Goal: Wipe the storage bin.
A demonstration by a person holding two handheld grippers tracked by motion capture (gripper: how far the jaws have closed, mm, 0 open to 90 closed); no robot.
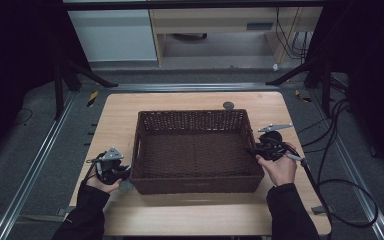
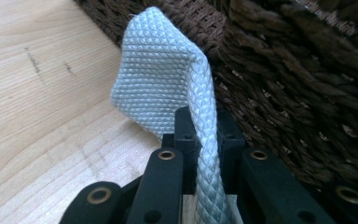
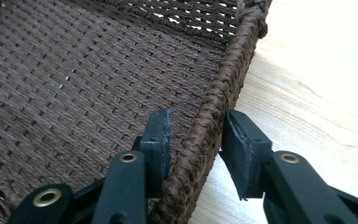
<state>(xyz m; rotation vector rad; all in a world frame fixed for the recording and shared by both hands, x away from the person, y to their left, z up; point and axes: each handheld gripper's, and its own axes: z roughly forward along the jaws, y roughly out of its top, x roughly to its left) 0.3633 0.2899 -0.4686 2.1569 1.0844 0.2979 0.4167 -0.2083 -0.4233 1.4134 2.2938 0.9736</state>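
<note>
At the middle of the table (image 1: 125,107) sits a dark woven basket (image 1: 195,150). From above, the left hand-held gripper (image 1: 122,172) lies at its near-left corner and the right hand-held gripper (image 1: 258,150) at its right rim. The left gripper view adds a white quilted cloth (image 2: 161,81), pinched between the jaws against the basket's outer wall (image 2: 284,93). The right gripper view shows the jaws spread astride the rim (image 3: 214,112), seemingly not yet touching it.
</note>
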